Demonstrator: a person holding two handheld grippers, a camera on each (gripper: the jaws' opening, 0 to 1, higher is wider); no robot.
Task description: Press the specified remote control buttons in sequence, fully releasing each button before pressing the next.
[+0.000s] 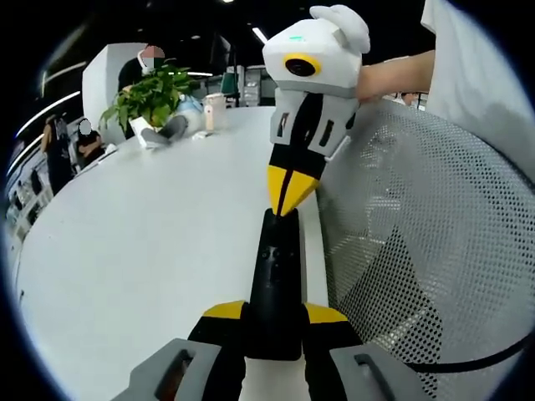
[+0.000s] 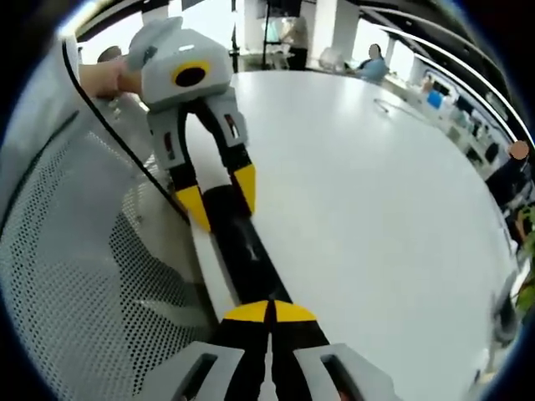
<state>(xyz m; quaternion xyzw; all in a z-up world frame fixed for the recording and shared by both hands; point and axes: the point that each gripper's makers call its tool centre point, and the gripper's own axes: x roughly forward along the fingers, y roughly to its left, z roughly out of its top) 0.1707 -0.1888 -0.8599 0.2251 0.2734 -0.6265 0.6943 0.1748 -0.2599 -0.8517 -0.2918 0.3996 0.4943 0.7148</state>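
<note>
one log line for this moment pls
left gripper: shut on remote | right gripper: shut, tips on remote's far end | table: white

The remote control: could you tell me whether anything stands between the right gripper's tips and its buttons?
Nothing visible does. The left gripper clamps the near end of the black remote control above the white table, and the right gripper, jaws closed to a point, sits at the remote's far end. Whether it touches cannot be told.

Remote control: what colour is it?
Black. The remote control shows best in the left gripper view, clamped by the left tool, over the white table.
</note>
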